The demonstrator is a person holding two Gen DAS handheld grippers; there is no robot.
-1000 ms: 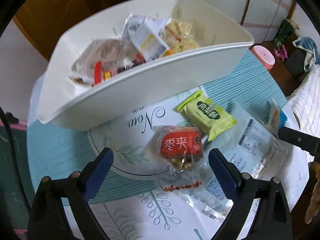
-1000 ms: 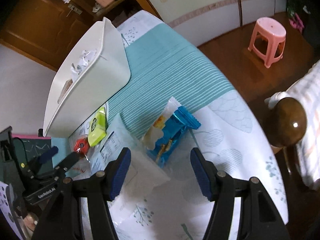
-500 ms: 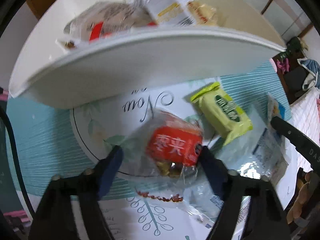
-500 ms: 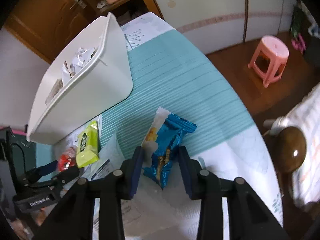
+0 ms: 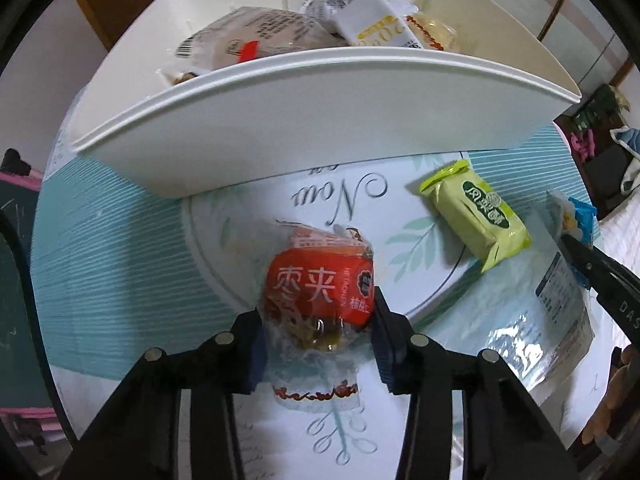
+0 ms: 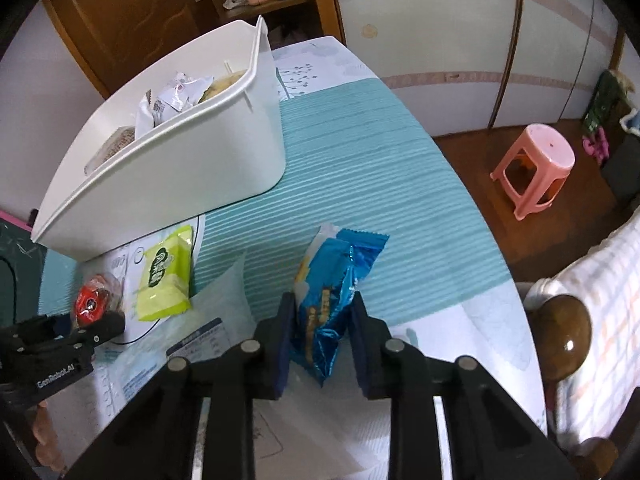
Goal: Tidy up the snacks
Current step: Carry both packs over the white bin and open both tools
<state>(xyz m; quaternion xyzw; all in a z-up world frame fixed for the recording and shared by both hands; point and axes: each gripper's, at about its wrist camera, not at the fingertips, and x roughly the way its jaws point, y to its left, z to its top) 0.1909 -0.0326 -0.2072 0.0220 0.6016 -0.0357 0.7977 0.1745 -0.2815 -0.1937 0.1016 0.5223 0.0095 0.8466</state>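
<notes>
Left wrist view: the left gripper (image 5: 318, 332) reaches low over the table (image 5: 120, 264), its fingers closed on one red snack packet (image 5: 320, 284) near the white bin (image 5: 304, 120). The right gripper (image 6: 322, 332) pinches one blue snack packet (image 6: 336, 280). One green packet (image 6: 166, 276) lies between them, left of the blue one.

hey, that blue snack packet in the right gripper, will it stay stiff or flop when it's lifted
The blue snack packet looks crinkly and thin, so it probably sags beyond the right gripper. It seems light. Its glossy film may slip.
</notes>
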